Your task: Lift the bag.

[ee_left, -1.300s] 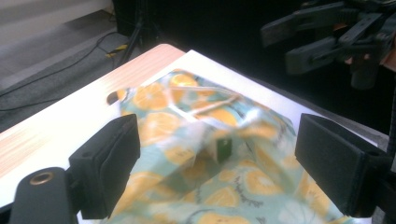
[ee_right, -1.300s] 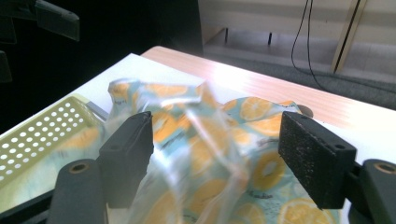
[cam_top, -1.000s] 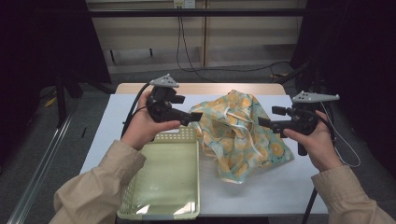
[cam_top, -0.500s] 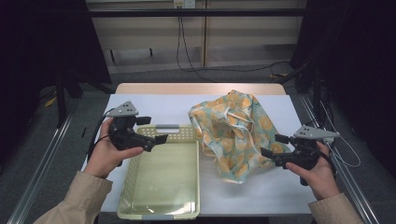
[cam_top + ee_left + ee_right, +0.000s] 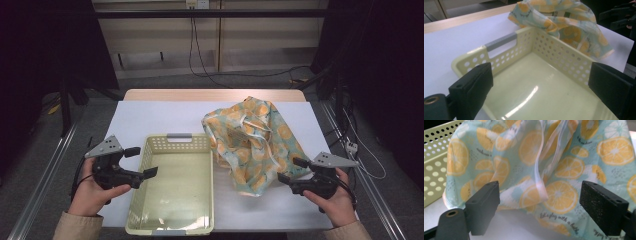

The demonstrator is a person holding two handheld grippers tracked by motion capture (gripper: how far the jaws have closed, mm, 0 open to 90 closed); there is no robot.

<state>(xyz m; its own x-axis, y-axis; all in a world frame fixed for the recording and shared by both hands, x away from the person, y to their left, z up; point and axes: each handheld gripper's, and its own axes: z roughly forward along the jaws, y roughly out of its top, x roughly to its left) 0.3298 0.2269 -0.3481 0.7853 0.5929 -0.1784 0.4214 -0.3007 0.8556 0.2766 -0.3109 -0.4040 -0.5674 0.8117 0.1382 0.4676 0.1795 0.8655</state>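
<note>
A: Setting? Quick.
B: Lab or recording studio, not a home. Table (image 5: 150, 117) with white top sits inside a metal frame, aluminium rails (image 5: 42, 170) along both sides.
A: Anything else?
B: Black curtains (image 5: 45, 45) left and right, cables (image 5: 200, 55) hanging from a wall socket (image 5: 196, 4) at the back, grey floor, plain panelled wall.
</note>
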